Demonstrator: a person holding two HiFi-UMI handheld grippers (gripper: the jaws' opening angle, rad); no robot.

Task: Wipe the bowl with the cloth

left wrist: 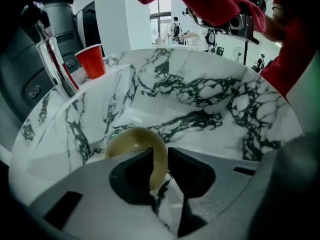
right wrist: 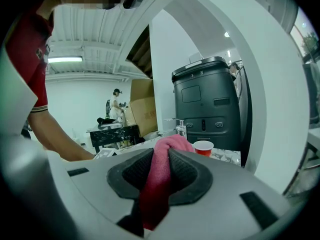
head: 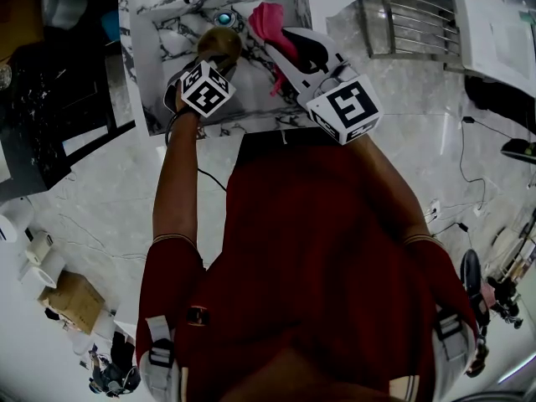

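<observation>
Our left gripper (left wrist: 160,156) pinches the tilted tan bowl (left wrist: 131,141) by its rim over the marble sink (left wrist: 200,99). Our right gripper (right wrist: 160,159) clamps the pink cloth (right wrist: 159,184) lengthwise between its jaws.

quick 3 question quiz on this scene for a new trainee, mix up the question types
1. True or false: the left gripper is shut on the rim of the bowl.
2. What does the right gripper hold? A sponge, B cloth, C brush.
3. Fill in: the bowl is held over the marble ____.
Key: 1 true; 2 B; 3 sink.
</observation>
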